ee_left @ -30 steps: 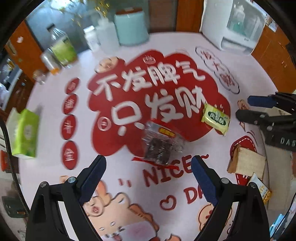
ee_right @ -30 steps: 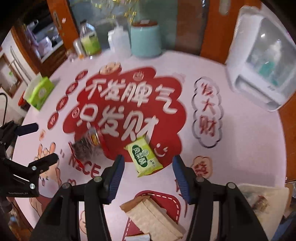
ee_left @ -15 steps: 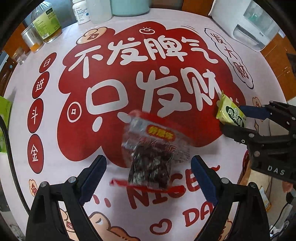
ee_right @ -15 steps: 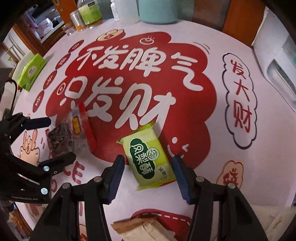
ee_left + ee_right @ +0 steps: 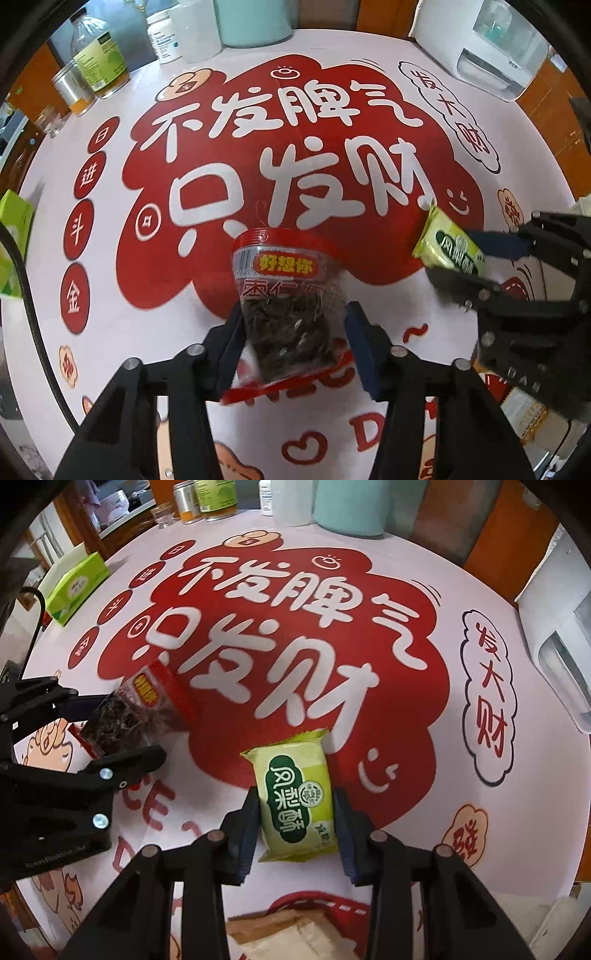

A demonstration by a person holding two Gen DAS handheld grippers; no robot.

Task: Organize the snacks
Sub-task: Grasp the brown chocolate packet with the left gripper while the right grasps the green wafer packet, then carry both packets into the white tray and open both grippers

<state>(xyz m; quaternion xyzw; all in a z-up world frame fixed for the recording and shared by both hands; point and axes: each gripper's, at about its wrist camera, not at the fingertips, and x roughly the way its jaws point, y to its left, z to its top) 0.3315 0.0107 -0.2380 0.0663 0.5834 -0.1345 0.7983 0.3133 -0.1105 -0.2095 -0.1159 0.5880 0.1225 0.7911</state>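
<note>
A clear bag of dark dried fruit with a red top (image 5: 286, 302) lies on the pink and red tablecloth (image 5: 110, 332). My left gripper (image 5: 295, 332) has its jaws closed against the bag's two sides. The bag also shows at the left of the right wrist view (image 5: 129, 716). A green pastry packet (image 5: 295, 797) lies between the fingers of my right gripper (image 5: 295, 819), which are closed against its sides. The packet also shows at the right of the left wrist view (image 5: 448, 247).
A brown paper packet (image 5: 291, 938) lies near the table's front edge. A green tissue box (image 5: 74, 587) stands at the left. Bottles and jars (image 5: 99, 59), a teal canister (image 5: 251, 18) and a white appliance (image 5: 491, 44) line the far edge.
Both grippers have moved down and forward to the table. The left has closed on the dried fruit bag, the right on the green packet; both were open before.
</note>
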